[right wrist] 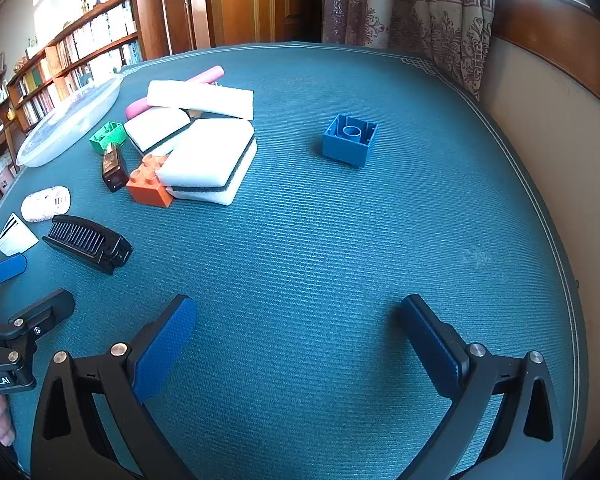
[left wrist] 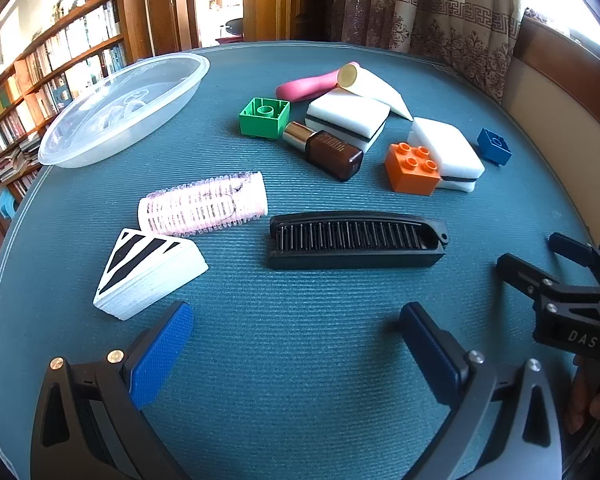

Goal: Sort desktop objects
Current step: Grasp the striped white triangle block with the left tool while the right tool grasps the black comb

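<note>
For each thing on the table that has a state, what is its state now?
left gripper: open, holding nothing
right gripper: open, holding nothing
folding comb: folded shut
green brick: studs down
blue brick: studs down
orange brick: studs up
brown bottle: lying, capped

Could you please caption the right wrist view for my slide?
Open right gripper hovers over teal mat, blue brick ahead.

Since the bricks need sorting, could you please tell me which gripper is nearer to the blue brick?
Right. The right gripper faces the blue brick across bare mat; the left gripper sits further left, behind the comb.
</note>
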The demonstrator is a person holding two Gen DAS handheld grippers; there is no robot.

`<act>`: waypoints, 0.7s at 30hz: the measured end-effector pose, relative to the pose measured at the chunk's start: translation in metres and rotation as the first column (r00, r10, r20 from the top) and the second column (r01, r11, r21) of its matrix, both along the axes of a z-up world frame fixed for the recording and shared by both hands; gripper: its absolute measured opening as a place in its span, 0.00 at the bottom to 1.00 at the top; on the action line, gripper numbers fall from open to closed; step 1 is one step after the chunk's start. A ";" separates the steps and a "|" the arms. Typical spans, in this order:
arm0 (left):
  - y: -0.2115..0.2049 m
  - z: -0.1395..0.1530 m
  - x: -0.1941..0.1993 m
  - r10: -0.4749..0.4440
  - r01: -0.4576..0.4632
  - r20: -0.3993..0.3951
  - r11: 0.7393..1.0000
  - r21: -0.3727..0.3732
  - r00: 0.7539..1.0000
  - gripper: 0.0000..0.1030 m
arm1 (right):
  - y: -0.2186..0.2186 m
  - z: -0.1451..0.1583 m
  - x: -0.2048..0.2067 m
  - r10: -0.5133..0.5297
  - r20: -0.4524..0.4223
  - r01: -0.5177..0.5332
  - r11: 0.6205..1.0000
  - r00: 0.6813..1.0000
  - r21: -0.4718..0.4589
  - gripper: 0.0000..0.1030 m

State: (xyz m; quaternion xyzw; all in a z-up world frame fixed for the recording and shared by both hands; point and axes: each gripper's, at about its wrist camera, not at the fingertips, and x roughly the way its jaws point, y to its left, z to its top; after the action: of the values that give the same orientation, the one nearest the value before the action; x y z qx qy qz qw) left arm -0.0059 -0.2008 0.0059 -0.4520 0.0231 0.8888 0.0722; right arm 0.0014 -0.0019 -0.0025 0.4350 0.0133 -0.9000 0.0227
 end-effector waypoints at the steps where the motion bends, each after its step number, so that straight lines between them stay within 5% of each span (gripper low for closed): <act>1: -0.001 0.000 -0.001 0.005 -0.005 0.001 1.000 -0.011 1.000 1.00 | 0.000 0.000 0.001 0.002 -0.001 -0.002 1.000 1.000 -0.002 1.00; 21: -0.051 0.003 -0.020 0.122 -0.121 -0.018 0.991 0.053 0.992 1.00 | 0.002 0.009 0.012 0.080 -0.021 -0.082 0.991 0.997 -0.104 1.00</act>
State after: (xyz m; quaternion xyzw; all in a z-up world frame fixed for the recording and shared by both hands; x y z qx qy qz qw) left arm -0.0258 -0.2515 0.0086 -0.4413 -0.0265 0.8965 0.0295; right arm 0.0133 -0.0004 0.0064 0.4247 -0.0160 -0.9015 0.0817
